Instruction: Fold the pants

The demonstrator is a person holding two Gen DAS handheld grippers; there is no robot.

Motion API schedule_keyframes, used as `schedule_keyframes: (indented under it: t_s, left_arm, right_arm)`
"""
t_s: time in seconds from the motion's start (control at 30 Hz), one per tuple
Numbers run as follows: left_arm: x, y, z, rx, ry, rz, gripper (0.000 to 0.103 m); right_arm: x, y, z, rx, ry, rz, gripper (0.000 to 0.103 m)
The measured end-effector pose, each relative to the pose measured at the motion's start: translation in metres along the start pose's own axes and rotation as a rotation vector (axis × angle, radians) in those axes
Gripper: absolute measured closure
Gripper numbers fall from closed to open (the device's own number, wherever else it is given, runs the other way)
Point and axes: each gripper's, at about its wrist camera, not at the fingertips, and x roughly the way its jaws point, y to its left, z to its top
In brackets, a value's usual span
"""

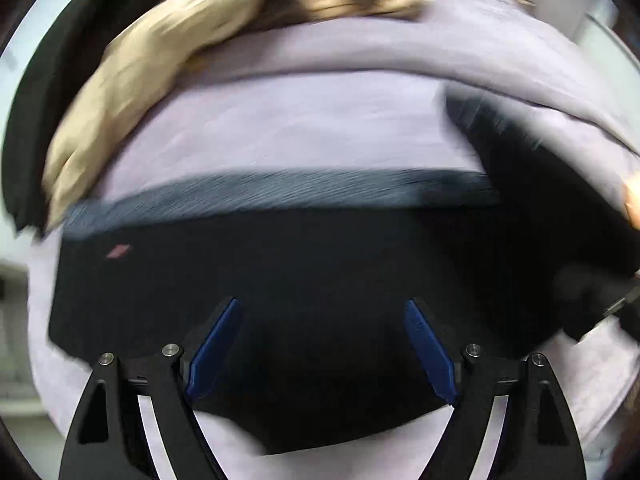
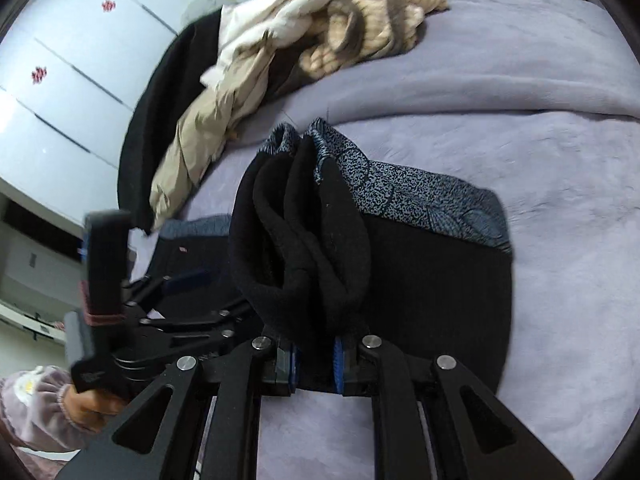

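Observation:
Black pants (image 1: 280, 272) with a grey-blue patterned waistband (image 1: 280, 188) lie spread on a lavender bed cover (image 1: 304, 128). The left wrist view is blurred. My left gripper (image 1: 323, 302) stands open just above the black cloth, its blue pads (image 1: 216, 348) wide apart and nothing pressed between them. In the right wrist view, my right gripper (image 2: 316, 360) is shut on a bunched fold of the pants (image 2: 304, 240), which rises in thick loops in front of it. The rest of the pants (image 2: 440, 288) lies flat, with the patterned waistband (image 2: 420, 196) turned up.
A heap of beige and cream clothes (image 2: 288, 40) and a black garment (image 2: 156, 128) lie at the far left of the bed cover (image 2: 540, 140). A white wardrobe (image 2: 60, 80) stands beyond. A person's hand (image 2: 86, 404) in a mauve sleeve holds the left tool's handle.

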Motion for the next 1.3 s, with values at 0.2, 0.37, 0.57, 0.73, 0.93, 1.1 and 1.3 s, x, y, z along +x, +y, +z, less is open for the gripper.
schedule_keyframes:
  t_s: [0.2, 0.37, 0.57, 0.73, 0.93, 1.1, 1.3]
  left_arm:
    - [0.005, 0.064, -0.016, -0.063, 0.048, 0.034, 0.018]
    - [-0.004, 0.068, -0.019, -0.075, 0.053, -0.062, 0.018]
    - [-0.020, 0.020, 0.002, 0.000, 0.049, -0.309, 0.018]
    - [0.004, -0.029, 0.020, 0.100, 0.077, -0.340, 0.024]
    - [0.031, -0.055, 0.013, 0.115, 0.147, -0.293, 0.065]
    - [0.012, -0.055, 0.002, 0.126, 0.088, -0.263, 0.072]
    - [0.030, -0.049, -0.022, 0.102, 0.075, -0.135, 0.037]
  right_arm:
    - [0.080, 0.077, -0.031, -0.297, 0.128, -0.390, 0.060]
    - [0.035, 0.097, -0.038, -0.219, 0.101, -0.203, 0.045]
    - [0.007, -0.038, -0.060, 0.540, 0.040, 0.181, 0.044]
    - [0.018, -0.098, -0.083, 0.788, 0.003, 0.322, 0.045]
    - [0.035, -0.121, -0.091, 0.951, -0.036, 0.386, 0.084]
    - [0.018, -0.114, -0.089, 0.870, -0.050, 0.397, 0.097]
    - [0.043, -0.112, -0.102, 0.828, 0.046, 0.336, 0.098]
